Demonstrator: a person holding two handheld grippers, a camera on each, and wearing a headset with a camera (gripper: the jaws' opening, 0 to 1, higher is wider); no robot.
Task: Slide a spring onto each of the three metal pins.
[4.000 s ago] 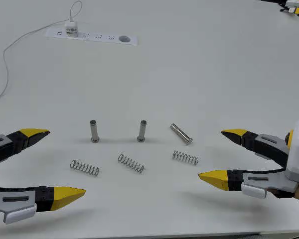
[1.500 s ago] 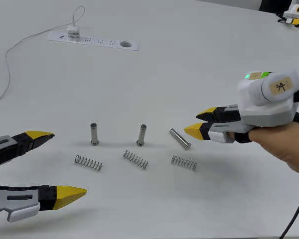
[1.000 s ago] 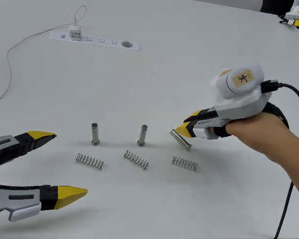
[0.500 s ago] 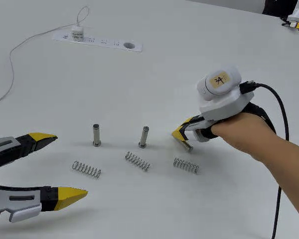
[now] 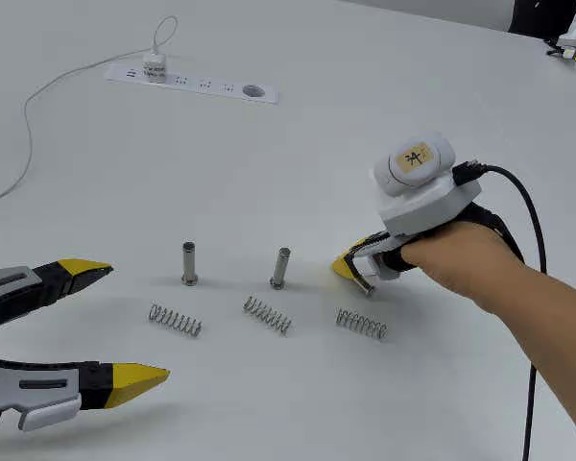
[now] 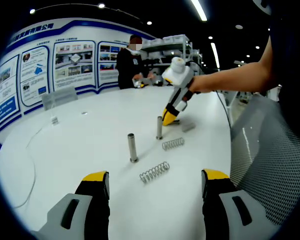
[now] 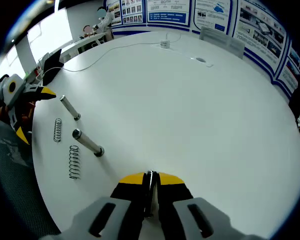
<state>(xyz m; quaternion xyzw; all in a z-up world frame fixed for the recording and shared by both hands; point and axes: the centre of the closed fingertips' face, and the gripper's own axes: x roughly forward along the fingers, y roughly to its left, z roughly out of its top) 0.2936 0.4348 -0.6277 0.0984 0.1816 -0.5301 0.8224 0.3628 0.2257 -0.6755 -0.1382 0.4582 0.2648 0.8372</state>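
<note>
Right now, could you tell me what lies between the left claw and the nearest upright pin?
A spring lies flat between the left claw and that pin, touching neither; the left gripper view shows it.

Head view high above the white workbench [image 5: 384,106], tilted forward and down, left gripper view low, facing across two upright grey metal pins [image 6: 132,147] toward the right gripper [image 6: 169,117], right gripper view close to the surface, same pins and coiled wire springs [image 7: 74,161] at its left.
</note>
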